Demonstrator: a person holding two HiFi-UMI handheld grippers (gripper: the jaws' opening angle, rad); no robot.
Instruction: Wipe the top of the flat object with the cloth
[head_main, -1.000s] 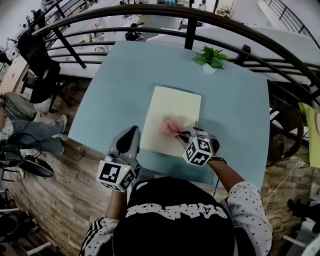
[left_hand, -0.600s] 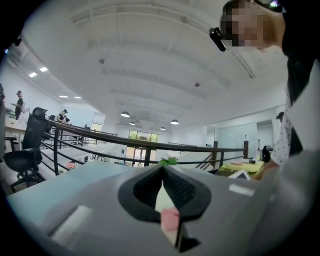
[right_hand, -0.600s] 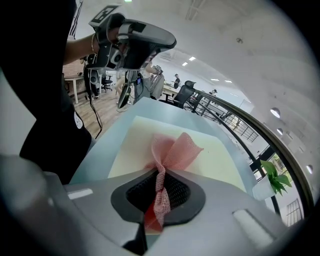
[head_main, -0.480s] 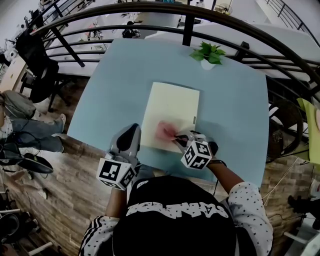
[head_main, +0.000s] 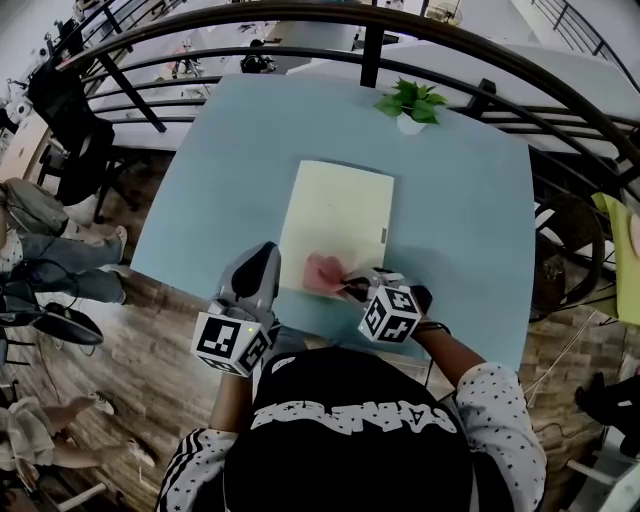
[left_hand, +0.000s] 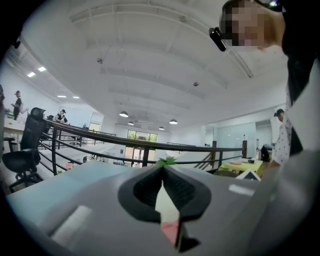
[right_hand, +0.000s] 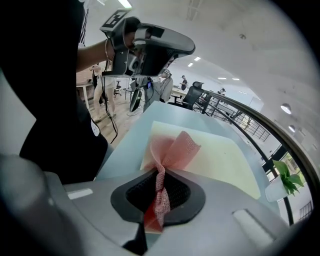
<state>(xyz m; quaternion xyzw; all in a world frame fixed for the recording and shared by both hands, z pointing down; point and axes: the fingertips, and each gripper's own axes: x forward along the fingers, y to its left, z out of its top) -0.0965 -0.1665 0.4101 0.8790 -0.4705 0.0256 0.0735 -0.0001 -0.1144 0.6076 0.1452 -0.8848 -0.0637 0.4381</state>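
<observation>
Head view | blue table (head_main: 460, 220), railing (head_main: 370, 58) | right gripper (head_main: 352, 283) pinches cloth (head_main: 322, 272) | left gripper (head_main: 263, 254) pressed together

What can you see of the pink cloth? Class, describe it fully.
The pink cloth looks like thin, open-weave mesh. One end is twisted into a rope and pinched in the right claw, which is shut on it. The free end fans out and rests on the pale yellow flat board, near its near edge.
</observation>
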